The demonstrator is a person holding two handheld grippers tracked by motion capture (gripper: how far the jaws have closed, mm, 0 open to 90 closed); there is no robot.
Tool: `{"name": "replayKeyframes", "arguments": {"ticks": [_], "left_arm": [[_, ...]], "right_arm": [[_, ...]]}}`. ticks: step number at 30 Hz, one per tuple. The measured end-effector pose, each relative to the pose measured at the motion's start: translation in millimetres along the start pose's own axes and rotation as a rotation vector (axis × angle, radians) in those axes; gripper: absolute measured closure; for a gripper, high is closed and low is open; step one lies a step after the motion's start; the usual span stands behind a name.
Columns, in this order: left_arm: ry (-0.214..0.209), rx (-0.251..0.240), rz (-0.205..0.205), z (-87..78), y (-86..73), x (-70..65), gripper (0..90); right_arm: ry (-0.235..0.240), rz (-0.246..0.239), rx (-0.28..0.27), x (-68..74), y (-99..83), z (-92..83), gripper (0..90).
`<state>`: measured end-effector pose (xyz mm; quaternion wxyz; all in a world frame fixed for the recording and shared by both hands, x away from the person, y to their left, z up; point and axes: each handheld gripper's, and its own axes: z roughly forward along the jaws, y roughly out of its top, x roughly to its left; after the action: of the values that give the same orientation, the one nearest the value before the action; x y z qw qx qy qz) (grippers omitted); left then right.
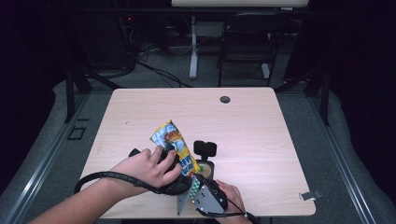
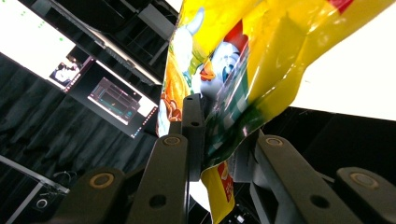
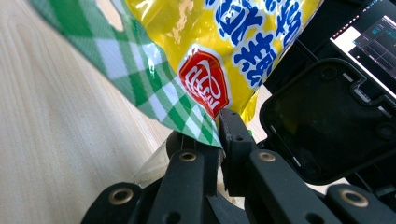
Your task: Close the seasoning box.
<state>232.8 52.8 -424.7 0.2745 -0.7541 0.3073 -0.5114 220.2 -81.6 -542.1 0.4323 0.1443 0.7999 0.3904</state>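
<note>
A yellow snack bag [image 1: 169,136] with a cartoon print and a green checked end is held tilted above the table's front. My left gripper [image 1: 183,171], under the person's left hand, is shut on the bag [image 2: 243,56]; its jaws [image 2: 217,140] pinch the foil from both sides. My right gripper [image 1: 194,182], with its grey plate towards the table's front edge, is shut on the bag's lower checked corner [image 3: 187,116], and the jaws [image 3: 218,135] meet on that seam. Both grippers hold the same end of the bag, close together.
The light wooden table [image 1: 252,126] has a cable hole [image 1: 225,99] at the back and a small grey clip [image 1: 309,195] near its front right edge. A black rounded block [image 1: 204,148] stands right of the bag [image 3: 327,121]. A chair and desk legs stand beyond the table.
</note>
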Motion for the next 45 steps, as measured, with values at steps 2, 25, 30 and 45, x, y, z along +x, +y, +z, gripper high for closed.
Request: {"name": "replayKeyframes", "arguments": {"ticks": [2,25,30,45], "left_arm": [[-0.003,0.002,0.002,-0.3,0.1,0.3,80.0],[-0.002,0.004,0.011,-2.2,0.9,2.8,80.0],[-0.005,0.0,0.003,-1.6,0.7,2.1,80.0],[-0.06,-0.062,-0.143,10.9,-8.1,-18.4,80.2]], "right_arm": [[-0.001,-0.001,0.0,0.1,0.1,-0.1,86.6],[-0.003,0.003,-0.011,0.4,0.3,-1.3,86.6],[-0.003,0.003,-0.009,0.6,0.4,-1.4,86.6],[0.006,-0.01,-0.001,2.8,0.8,1.6,86.4]]}}
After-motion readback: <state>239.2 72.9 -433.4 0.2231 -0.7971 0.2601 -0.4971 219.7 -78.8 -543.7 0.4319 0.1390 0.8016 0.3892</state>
